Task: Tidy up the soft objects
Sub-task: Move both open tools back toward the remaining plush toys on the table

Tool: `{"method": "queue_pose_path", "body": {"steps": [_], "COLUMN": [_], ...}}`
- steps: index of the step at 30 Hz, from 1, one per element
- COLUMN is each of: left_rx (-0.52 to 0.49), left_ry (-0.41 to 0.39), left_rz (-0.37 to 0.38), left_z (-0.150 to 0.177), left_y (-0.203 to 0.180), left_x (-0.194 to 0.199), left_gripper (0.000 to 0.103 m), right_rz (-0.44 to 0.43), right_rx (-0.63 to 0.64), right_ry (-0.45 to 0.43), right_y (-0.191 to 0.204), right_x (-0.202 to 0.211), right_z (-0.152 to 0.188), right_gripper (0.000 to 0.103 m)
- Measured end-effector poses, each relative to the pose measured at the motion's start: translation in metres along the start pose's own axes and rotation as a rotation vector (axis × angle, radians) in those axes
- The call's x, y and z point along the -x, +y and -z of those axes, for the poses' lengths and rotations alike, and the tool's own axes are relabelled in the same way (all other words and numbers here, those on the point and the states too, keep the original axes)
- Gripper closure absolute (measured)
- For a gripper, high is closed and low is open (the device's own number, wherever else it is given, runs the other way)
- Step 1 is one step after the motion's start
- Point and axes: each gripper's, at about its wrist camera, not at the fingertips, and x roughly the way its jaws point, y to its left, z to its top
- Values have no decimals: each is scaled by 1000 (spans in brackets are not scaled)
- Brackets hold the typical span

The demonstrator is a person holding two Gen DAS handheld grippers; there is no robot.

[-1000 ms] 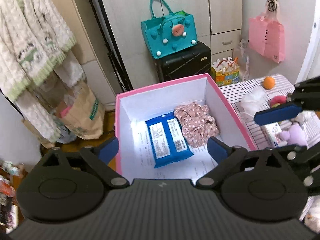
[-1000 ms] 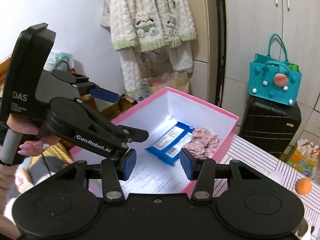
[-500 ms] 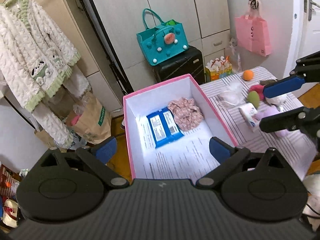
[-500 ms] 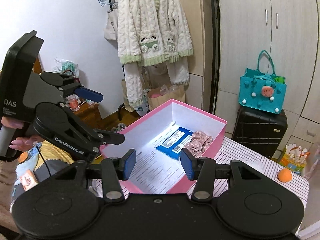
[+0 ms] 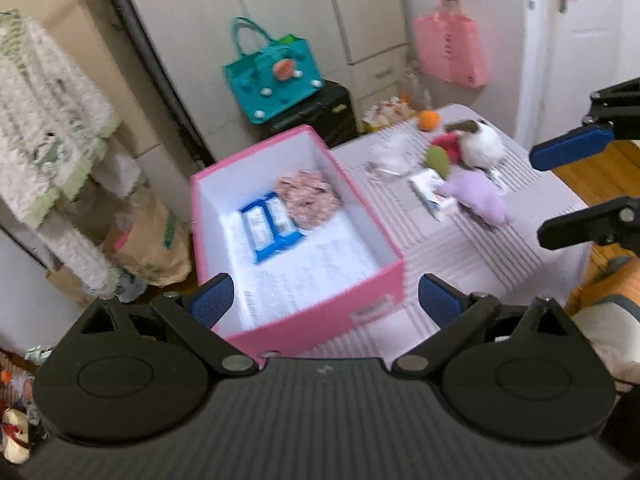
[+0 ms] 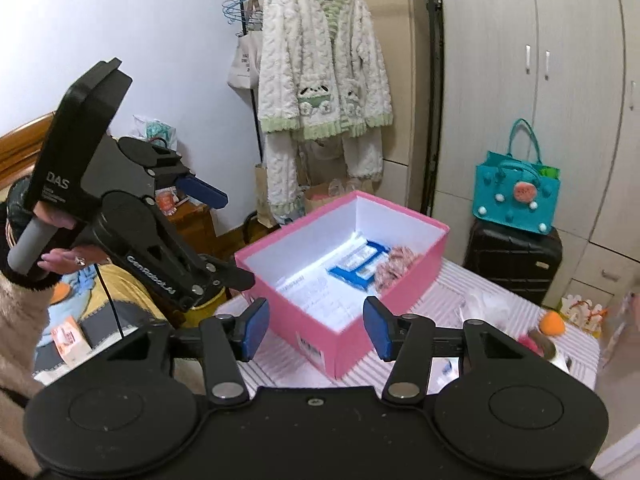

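Both jaws wide, empty. Box (image 5: 280, 322) ahead of left gripper (image 5: 324, 300) holds wipes pack (image 5: 270, 224) and scrunchie (image 5: 308, 198). Plush toys (image 5: 476, 196) right of it on table (image 5: 460, 256), near right gripper (image 6: 316, 328), not yet boxed.

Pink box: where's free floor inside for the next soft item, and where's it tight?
The near half of the pink box is free: bare printed-paper lining between the front wall and the blue packet. The far end is crowded, with the packet and floral cloth side by side. Outside, the striped table is bare right of the box; the toys, including the purple plush, cluster farther back.
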Motion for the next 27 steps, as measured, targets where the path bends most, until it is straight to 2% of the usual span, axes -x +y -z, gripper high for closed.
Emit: {"method": "queue_pose_path", "body": {"steps": [6, 13, 17, 23, 27], "left_rx": [-59, -74, -70, -18, 36], "left_ry": [51, 41, -6, -137, -163], "left_rz": [62, 133, 149, 112, 140], "left_z": [7, 12, 10, 4, -7], "left_y": [-38, -70, -82, -89, -92], "left_x": [-21, -48, -61, -79, -97], "left_gripper": [5, 4, 4, 4, 6], "right_rz": [55, 110, 145, 178, 195], "right_rx": [-13, -74, -124, -176, -195], "right_ry": [29, 66, 79, 87, 82], "right_y": [0, -15, -32, -60, -77], "right_x": [11, 15, 16, 12, 5], "right_z": [37, 73, 90, 115, 124], "right_gripper": [45, 44, 44, 43, 44]}}
